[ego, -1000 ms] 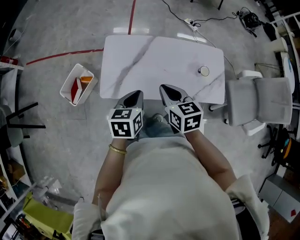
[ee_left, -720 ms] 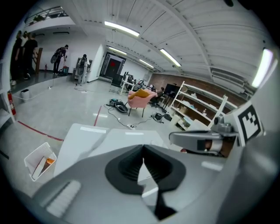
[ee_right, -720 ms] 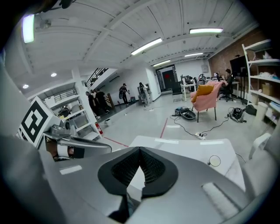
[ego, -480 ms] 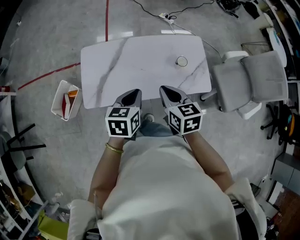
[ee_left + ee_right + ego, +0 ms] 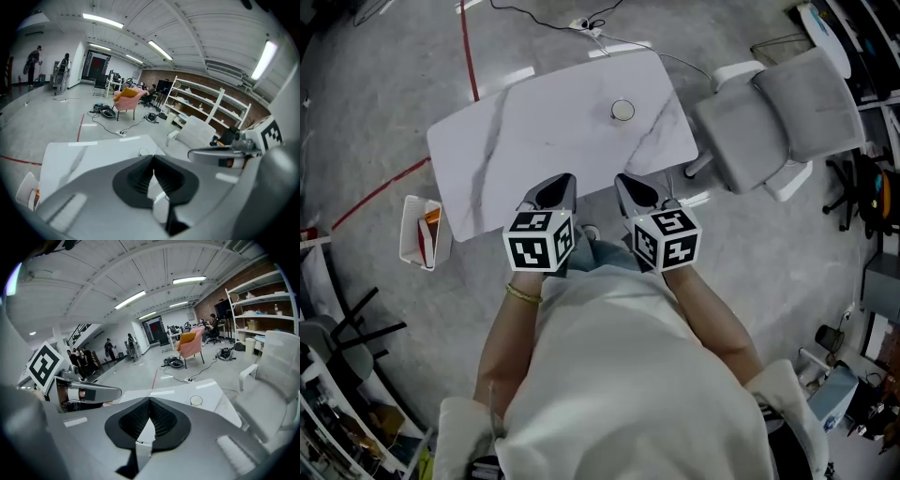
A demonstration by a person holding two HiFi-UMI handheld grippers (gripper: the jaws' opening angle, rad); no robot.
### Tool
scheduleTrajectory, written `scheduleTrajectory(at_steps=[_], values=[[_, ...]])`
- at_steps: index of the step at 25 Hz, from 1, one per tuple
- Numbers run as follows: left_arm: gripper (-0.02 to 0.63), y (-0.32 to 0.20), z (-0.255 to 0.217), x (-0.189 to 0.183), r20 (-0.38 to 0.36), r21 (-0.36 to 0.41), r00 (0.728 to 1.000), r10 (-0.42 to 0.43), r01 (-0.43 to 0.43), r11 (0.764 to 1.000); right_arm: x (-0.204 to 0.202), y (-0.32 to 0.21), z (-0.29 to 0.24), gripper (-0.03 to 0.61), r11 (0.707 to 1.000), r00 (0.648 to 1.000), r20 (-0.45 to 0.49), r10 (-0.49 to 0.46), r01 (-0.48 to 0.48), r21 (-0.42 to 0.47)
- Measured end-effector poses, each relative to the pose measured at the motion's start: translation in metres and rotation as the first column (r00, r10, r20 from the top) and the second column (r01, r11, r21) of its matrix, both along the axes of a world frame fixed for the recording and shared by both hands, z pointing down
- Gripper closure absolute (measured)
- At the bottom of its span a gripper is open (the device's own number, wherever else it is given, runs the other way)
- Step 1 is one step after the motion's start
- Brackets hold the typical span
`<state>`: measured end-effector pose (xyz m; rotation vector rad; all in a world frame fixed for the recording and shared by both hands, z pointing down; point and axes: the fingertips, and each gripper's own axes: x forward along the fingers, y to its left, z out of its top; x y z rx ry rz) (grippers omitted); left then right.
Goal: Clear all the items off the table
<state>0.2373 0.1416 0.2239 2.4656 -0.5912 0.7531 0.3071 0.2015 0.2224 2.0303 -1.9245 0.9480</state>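
Overhead view of a person in a cream top, holding a grey two-jaw tool in each hand at the near edge of a white, grey-veined, marble-look table (image 5: pixel 544 131). The table is rectangular with rounded corners, and its long axis runs from lower left to upper right.

The only item on it is a small round pale cup (image 5: pixel 622 110), near the far long edge towards the right end. From above it is a circle with a darker rim and no long axis. In the right gripper view the cup (image 5: pixel 196 400) seems to stand upright, mouth up; its material cannot be told.

The left gripper (image 5: pixel 555 192) and right gripper (image 5: pixel 636 192) sit side by side, both aimed at the table and well apart from the cup. On each, the ribbed black pads are pressed together with nothing between them.

On the polished grey floor, a white rectangular plastic bin (image 5: pixel 420 232) holding red and orange things sits just beside the table's left end, and a grey padded chair (image 5: pixel 778 103) stands at its right end
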Motion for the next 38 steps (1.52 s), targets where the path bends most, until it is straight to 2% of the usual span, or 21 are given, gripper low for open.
scheduleTrajectory(at_steps=[11, 21, 38], values=[[0.604, 0.013, 0.006, 0.05, 0.028, -0.011, 0.99, 0.136, -0.135, 0.991, 0.042, 0.022, 0.007, 0.58, 0.989, 0.988, 0.028, 0.149, -0.149, -0.012], [0.604, 0.0, 0.018, 0.09, 0.043, -0.023, 0.979, 0.201, -0.201, 0.979, 0.077, 0.019, 0.025, 0.58, 0.972, 0.973, 0.018, 0.229, -0.228, -0.06], [0.604, -0.064, 0.076, 0.151, 0.083, -0.107, 0.947, 0.309, -0.3, 0.948, 0.134, -0.053, 0.086, 0.58, 0.947, 0.962, -0.026, 0.271, -0.271, -0.172]])
